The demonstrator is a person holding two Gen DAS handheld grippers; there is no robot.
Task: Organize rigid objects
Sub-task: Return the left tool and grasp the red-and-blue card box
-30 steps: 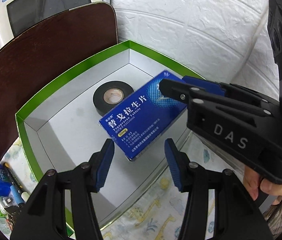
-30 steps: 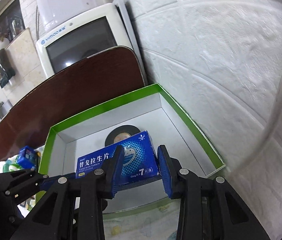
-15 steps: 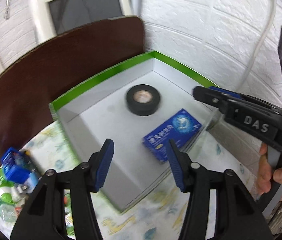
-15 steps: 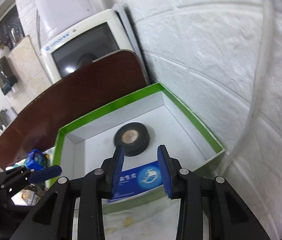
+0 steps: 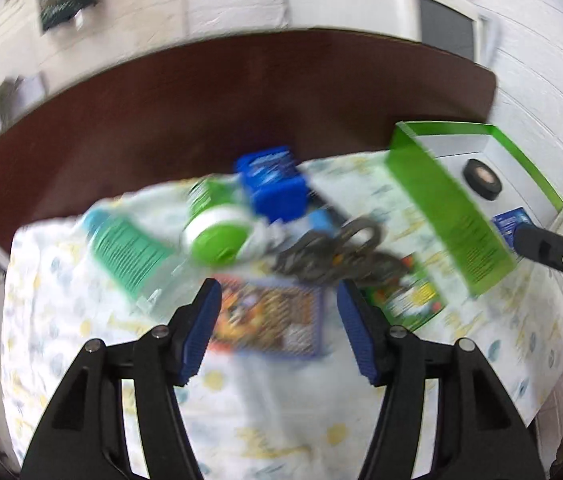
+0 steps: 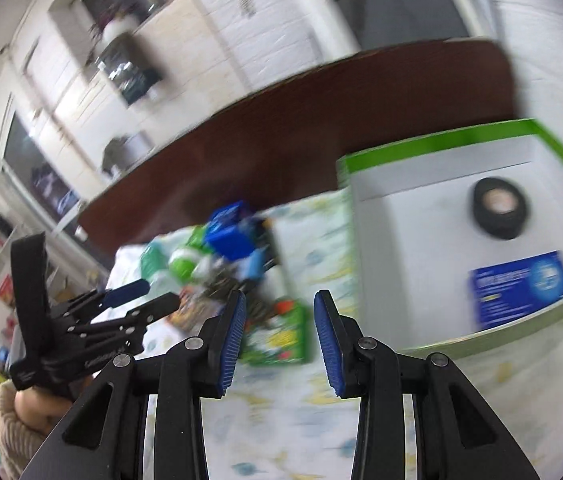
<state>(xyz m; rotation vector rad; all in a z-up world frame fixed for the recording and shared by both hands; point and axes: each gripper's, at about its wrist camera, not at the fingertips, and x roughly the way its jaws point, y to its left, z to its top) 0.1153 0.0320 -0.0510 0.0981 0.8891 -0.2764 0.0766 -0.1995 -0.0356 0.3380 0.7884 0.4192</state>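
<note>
In green box (image 6: 433, 142) | tape roll (image 6: 499, 208); blue carton (image 6: 519, 286), lettering blurred.

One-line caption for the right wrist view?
Empty right claw faces cluttered cloth; tape roll and blue medicine box lie in the green-rimmed box.

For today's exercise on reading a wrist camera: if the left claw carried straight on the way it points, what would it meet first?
Most likely the colourful flat packet lying on the patterned cloth, framed between the left claw's open fingers. Blur leaves depth uncertain; the grey scissors lie just beyond.
</note>
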